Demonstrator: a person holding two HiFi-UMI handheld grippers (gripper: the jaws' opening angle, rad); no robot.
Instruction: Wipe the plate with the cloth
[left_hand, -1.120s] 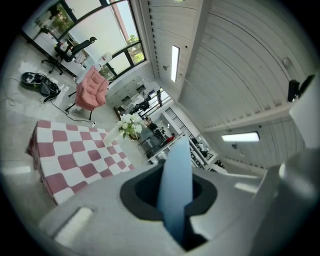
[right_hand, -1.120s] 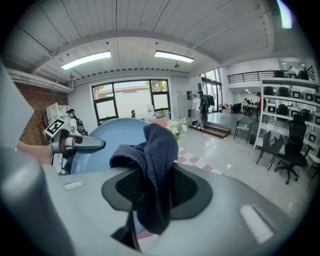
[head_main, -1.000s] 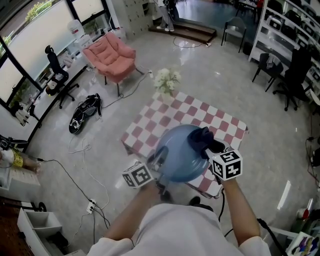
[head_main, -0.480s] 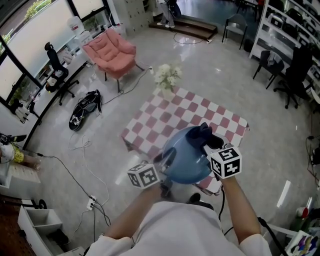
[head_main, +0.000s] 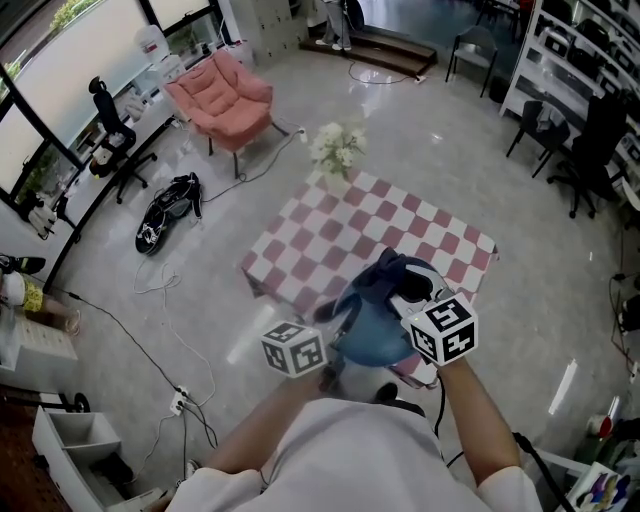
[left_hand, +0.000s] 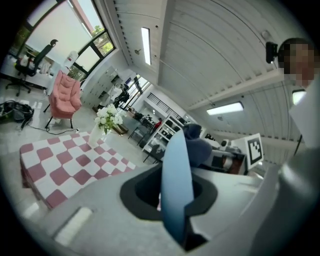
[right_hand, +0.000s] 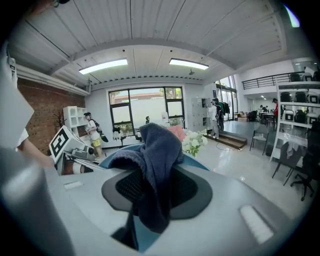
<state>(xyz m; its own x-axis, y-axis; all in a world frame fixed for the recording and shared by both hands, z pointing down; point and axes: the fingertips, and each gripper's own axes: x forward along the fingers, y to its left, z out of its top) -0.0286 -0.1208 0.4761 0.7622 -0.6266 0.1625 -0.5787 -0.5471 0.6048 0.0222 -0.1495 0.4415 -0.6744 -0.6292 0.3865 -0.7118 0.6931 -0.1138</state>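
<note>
the left gripper (left_hand: 175, 210) is clamped on the rim of one blue plate (left_hand: 176, 165), which stands edge-on between its jaws. the right gripper (right_hand: 150, 200) is closed on one dark blue cloth (right_hand: 156, 155), draped against the plate just ahead of it. the plate looks rigid, smooth and breakable, best pinched at the rim. the cloth looks soft and limp and can be gripped anywhere.

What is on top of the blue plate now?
A dark blue cloth drapes over the rim of the plate, pinched by the right gripper. The plate surface beneath it is hidden.
</note>
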